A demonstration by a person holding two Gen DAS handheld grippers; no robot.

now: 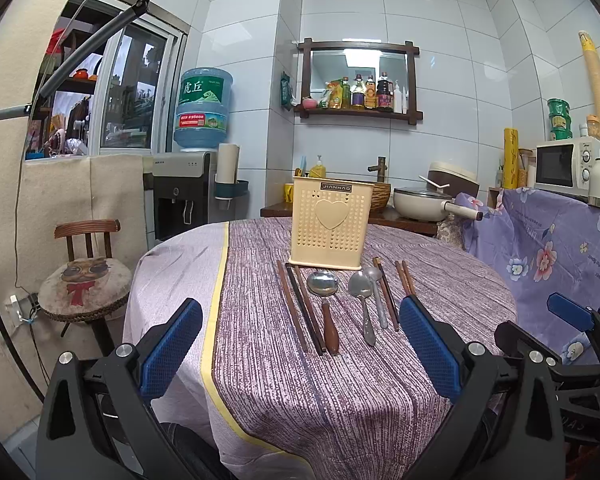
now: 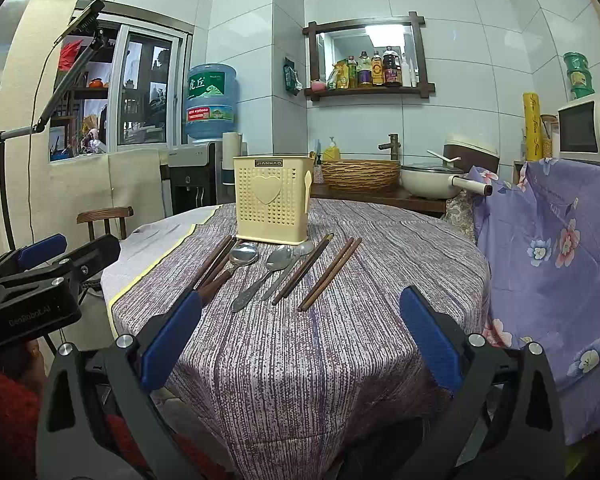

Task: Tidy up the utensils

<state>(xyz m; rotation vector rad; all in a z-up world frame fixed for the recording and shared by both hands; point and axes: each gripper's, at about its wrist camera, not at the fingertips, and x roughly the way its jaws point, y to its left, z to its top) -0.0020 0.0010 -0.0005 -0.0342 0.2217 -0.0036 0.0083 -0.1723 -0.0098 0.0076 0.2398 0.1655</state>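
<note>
Both claws [image 1: 300, 344] open, utensils [image 1: 332, 300] ahead

Bright even indoor light, sharp, fisheye-bent edges

"JIANHAO" in pale capitals on a dark plate at the top front of the cream utensil holder [image 1: 329, 226]; "虎丘" in large white characters on the green label of the blue water bottle [image 1: 204, 110], above a red band with small digits too blurred to read surely; "GenRobot.AI", faint, on the black body of the left gripper [image 2: 32, 264] as seen from the right wrist; small print on the purple flowered cloth [image 1: 548, 256], partly "the honey of the flower", the remainder illegible; labels on the shelf bottles [image 1: 370, 92] too small to make out.
</note>
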